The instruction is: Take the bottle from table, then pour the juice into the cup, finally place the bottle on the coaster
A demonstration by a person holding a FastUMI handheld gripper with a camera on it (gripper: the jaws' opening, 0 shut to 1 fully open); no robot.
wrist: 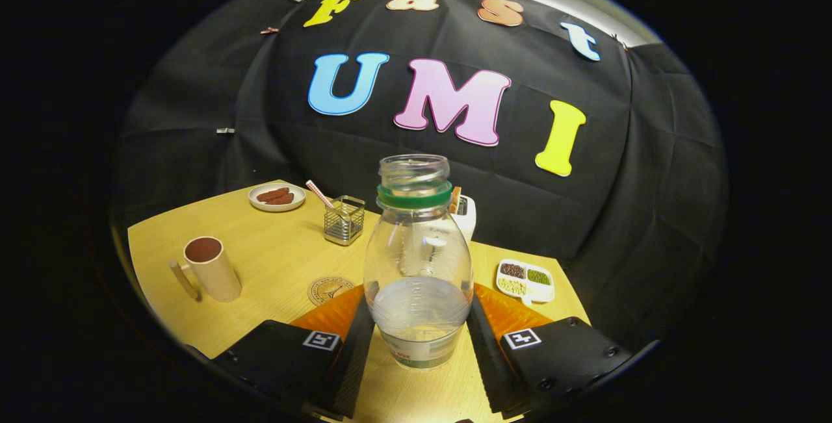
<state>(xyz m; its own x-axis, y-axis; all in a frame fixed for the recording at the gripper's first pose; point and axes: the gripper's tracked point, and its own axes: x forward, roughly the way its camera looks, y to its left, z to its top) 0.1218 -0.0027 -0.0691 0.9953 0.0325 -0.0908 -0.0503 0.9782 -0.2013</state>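
Clear bottle [418, 260], one cup [212, 268], one coaster [330, 290]

One clear plastic bottle [418, 260], one beige cylindrical cup [212, 269], one round brown coaster [329, 290], one white plate [277, 197], one wire basket [344, 219], one white divided tray [525, 281].

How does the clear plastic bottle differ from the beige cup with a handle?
The clear plastic bottle with a green neck ring stands between the gripper jaws, which press its sides; the beige cup with a handle stands free, further off beside the round coaster. The bottle is see-through, with pale liquid low inside; the cup is opaque, its inside dark. Both stand upright and uncovered on the wooden table.
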